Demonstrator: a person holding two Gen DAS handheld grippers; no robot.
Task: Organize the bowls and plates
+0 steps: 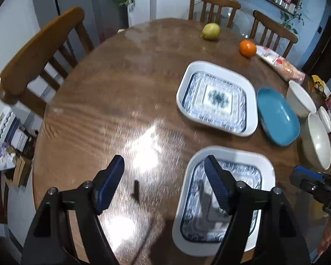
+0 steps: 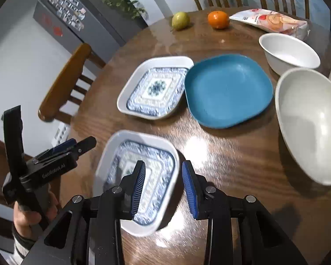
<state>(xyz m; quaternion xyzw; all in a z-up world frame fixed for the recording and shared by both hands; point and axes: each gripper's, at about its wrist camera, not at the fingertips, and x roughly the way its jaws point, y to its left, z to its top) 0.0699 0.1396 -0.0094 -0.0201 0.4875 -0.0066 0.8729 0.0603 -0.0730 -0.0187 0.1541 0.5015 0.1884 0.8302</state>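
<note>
Both claws gaping, holding nothing: left gripper [image 1: 165,181] and right gripper [image 2: 164,187] hovering over near patterned plate [image 2: 163,154].

A glossy, grained wooden bench [image 1: 121,92] is shown, with glare reflected. Glazed ceramic is suggested by the patterned plates [image 2: 156,88], smooth blue plate [image 2: 228,89] and white bowls [image 2: 309,121]. Ribbed blue pads [image 2: 139,187] are seen.
</note>
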